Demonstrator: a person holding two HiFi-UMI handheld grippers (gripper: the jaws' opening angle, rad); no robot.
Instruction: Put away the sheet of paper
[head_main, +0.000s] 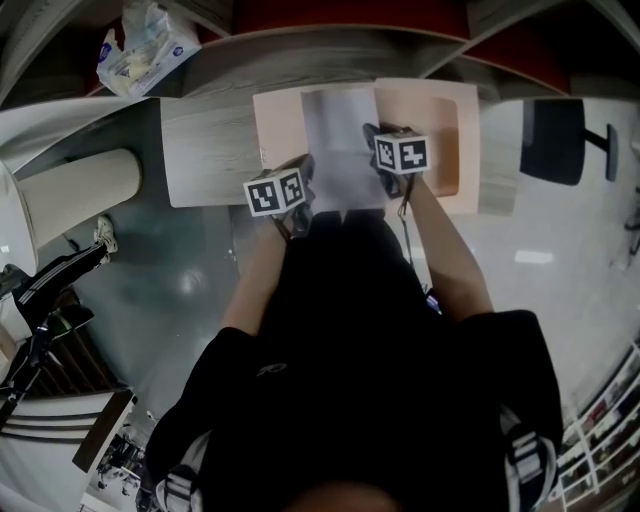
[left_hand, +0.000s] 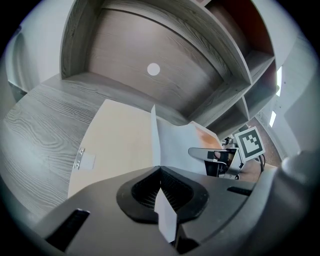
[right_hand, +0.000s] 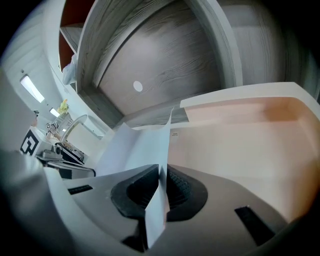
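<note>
Head view: I've got the paper (head_main: 343, 150) over the tray (head_main: 445, 125) on the desk (head_main: 205, 150). L gripper (head_main: 303, 185) is pinched tight on the paper's left edge. R gripper (head_main: 386, 168) is pinched tight on its right edge. Both gripper views show the thin sheet squeezed btwn the pads, edges bent up. Can't tell if the middle touches the tray yet. Pick-up looks done, I think. Left to do: lower it in, let go w/ both, pull back.
</note>
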